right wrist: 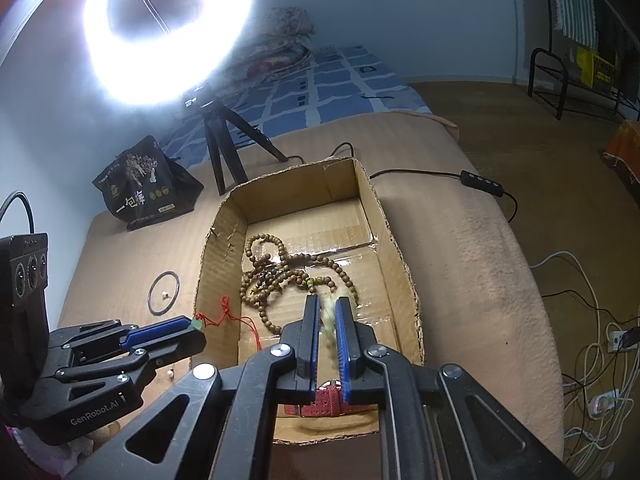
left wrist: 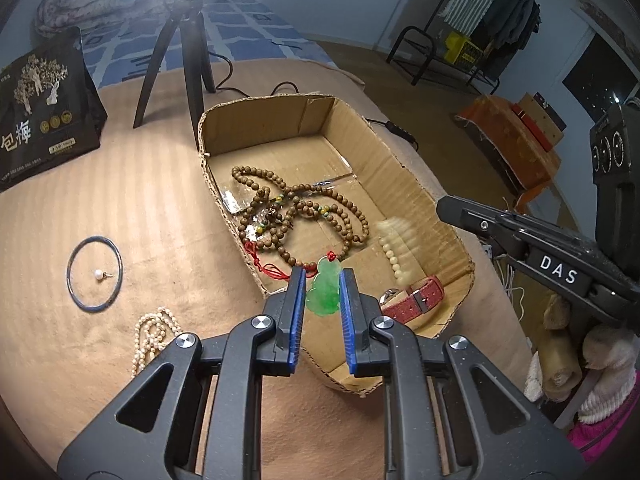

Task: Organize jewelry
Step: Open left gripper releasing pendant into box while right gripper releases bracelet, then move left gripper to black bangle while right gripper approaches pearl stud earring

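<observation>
An open cardboard box (left wrist: 416, 184) (right wrist: 372, 200) lies on the tan blanket. In it are brown wooden bead strands (left wrist: 288, 208) (right wrist: 272, 276) and a red watch strap (left wrist: 416, 296) (right wrist: 328, 404). My left gripper (left wrist: 323, 276) (right wrist: 192, 326) is shut on a green jade pendant (left wrist: 325, 292) with a red cord (left wrist: 260, 264) (right wrist: 236, 320), over the box's near left rim. My right gripper (right wrist: 327, 308) is over the box with a blurred cream bead strand (right wrist: 329, 320) (left wrist: 394, 244) between its fingers.
Left of the box, a dark bangle (left wrist: 94, 274) (right wrist: 163, 292) rings a pearl earring (left wrist: 99, 275). A cream bead necklace (left wrist: 154, 330) lies near my left gripper. A black snack bag (left wrist: 40, 108) (right wrist: 146, 184) and a tripod (left wrist: 184, 52) (right wrist: 224, 148) stand behind. Cables (right wrist: 592, 340) hang right.
</observation>
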Available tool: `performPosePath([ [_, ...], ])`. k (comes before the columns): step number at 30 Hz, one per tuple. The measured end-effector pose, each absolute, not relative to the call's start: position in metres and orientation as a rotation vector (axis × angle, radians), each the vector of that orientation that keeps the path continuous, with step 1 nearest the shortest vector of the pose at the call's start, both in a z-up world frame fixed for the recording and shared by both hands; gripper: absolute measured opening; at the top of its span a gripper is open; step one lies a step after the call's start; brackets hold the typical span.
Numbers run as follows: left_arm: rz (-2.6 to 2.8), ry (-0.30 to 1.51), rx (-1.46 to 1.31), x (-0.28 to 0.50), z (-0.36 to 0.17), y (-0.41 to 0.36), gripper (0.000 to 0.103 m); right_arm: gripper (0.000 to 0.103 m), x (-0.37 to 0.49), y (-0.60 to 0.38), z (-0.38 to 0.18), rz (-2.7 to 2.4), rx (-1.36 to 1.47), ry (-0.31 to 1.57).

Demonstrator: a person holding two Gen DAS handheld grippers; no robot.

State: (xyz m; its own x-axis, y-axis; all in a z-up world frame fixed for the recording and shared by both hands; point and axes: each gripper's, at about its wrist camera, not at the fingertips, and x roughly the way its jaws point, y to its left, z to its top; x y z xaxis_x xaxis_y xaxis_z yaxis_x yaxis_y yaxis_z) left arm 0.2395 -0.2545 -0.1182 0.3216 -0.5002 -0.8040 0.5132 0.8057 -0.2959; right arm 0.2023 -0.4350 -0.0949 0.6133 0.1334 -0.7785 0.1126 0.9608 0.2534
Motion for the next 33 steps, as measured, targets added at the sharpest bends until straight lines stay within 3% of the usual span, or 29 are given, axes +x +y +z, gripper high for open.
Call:
performPosePath([
  [1, -0.665, 1.050, 0.019, 0.240, -0.118, -0.255, 0.015, 0.016, 0.202, -0.436, -0.095, 0.013, 0.293, 0.910],
  [2, -0.662, 1.053, 0.022, 0.241, -0.118, -0.255, 0.017, 0.029, 0.202, -0.435, -0.093, 0.013, 0.290, 0.905],
  [3, -0.657, 1.055, 0.023, 0.241, -0.118, -0.254, 0.030, 0.035, 0.201, -0.435, -0.093, 0.010, 0.286, 0.900],
  [5, -0.650, 1.046, 0.019, 0.241, -0.117, -0.253, 0.046, 0.042, 0.201, -0.434, -0.092, 0.005, 0.281, 0.896],
  [6, -0.647, 1.041, 0.019, 0.241, -0.116, -0.251, 0.046, 0.053, 0.200, -0.434, -0.091, 0.000, 0.281, 0.893],
  [8, -0.641, 1.042, 0.024, 0.241, -0.116, -0.250, 0.046, 0.065, 0.199, -0.434, -0.089, -0.002, 0.277, 0.881],
  [14, -0.621, 1.046, 0.021, 0.243, -0.118, -0.241, 0.046, 0.082, 0.198, -0.434, -0.086, -0.013, 0.277, 0.858],
  [22, -0.588, 1.037, 0.032, 0.246, -0.115, -0.220, 0.047, 0.089, 0.196, -0.426, -0.083, -0.006, 0.267, 0.850],
  [26, -0.559, 1.021, 0.025, 0.251, -0.112, -0.200, 0.062, 0.090, 0.195, -0.416, -0.079, 0.013, 0.259, 0.841],
  [33, -0.495, 1.017, 0.013, 0.265, -0.110, -0.155, 0.063, 0.090, 0.196, -0.393, -0.073, 0.057, 0.234, 0.825],
])
